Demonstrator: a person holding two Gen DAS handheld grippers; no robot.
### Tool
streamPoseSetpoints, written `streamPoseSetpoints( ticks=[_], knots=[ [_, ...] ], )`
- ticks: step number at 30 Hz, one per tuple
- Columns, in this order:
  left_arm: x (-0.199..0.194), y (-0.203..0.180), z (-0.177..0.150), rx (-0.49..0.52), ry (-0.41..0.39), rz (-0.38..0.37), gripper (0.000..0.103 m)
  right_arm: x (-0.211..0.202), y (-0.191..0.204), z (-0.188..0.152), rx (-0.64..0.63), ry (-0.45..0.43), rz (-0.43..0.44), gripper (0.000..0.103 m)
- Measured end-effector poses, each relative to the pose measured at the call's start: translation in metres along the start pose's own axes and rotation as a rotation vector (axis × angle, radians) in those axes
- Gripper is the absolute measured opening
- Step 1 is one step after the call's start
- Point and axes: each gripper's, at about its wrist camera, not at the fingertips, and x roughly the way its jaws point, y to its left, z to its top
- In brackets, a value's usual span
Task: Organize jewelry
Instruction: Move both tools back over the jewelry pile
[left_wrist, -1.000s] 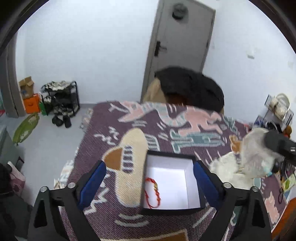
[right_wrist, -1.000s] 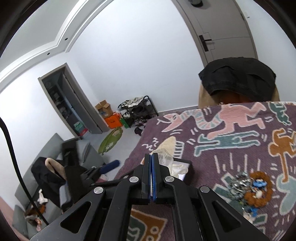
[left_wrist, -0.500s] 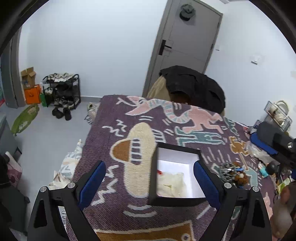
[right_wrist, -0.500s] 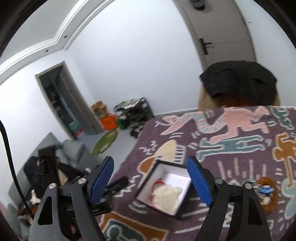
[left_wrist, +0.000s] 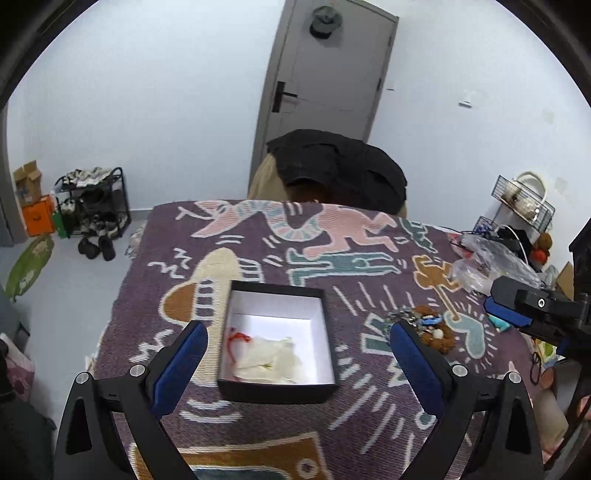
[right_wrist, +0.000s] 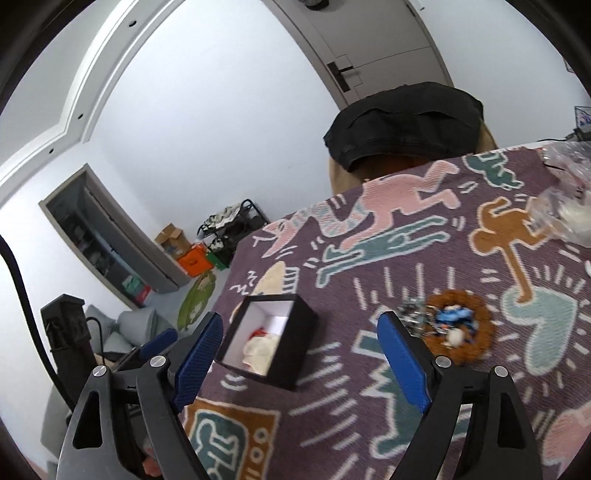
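**Holding both grippers spread above the jewelry box**

Sitting on the patterned blanket (left_wrist: 258, 236) that covers the bench, the black box (left_wrist: 277, 391) is open at the top, with white inner walls. Inside lie a red bracelet (left_wrist: 236, 341) near the left wall and a pale crumpled pouch (left_wrist: 271, 363) beside it; the pouch covers part of the bracelet, and from the right wrist view the box (right_wrist: 291, 350) shows only a sliver of red behind its near wall.

Well to the right of the box lies the jewelry pile (left_wrist: 430, 326), a tangle of a brown beaded ring, silvery chain and blue bits; single pieces are too small to tell apart. In the right wrist view the pile (right_wrist: 452, 326) lies just beyond the right finger.

Left gripper (left_wrist: 295, 365) hangs with fingers spread wide, the box between them, touching nothing. Right gripper (right_wrist: 299, 365) is likewise spread and empty; in the left view it enters from the right edge, partly cut off.

Clear plastic bags (left_wrist: 487, 262) crowd the blanket's far right. A chair draped with a black garment (left_wrist: 336, 170) stands behind the far edge, before a grey door (left_wrist: 328, 74). A shoe rack (left_wrist: 92, 206) stands on the floor to the left, past the blanket's left edge.
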Motion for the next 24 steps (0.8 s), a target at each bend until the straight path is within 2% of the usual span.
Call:
streamPoseSetpoints(
  ticks=[14, 15, 18, 24],
  knots=[
    [0.019, -0.055, -0.006, 0.060, 0.037, -0.074, 0.099, -0.030, -0.043, -0.017, -0.026, -0.010, -0.087, 0.086],
    [0.020, -0.059, -0.007, 0.065, 0.039, -0.076, 0.099, -0.031, -0.045, -0.018, -0.026, -0.007, -0.090, 0.087],
    [0.026, -0.068, -0.008, 0.073, 0.048, -0.084, 0.099, -0.033, -0.055, -0.021, -0.004, -0.008, -0.114, 0.103],
    [0.036, -0.084, -0.007, 0.082, 0.065, -0.100, 0.099, -0.041, -0.077, -0.024, 0.035, -0.025, -0.142, 0.103]
  ],
)
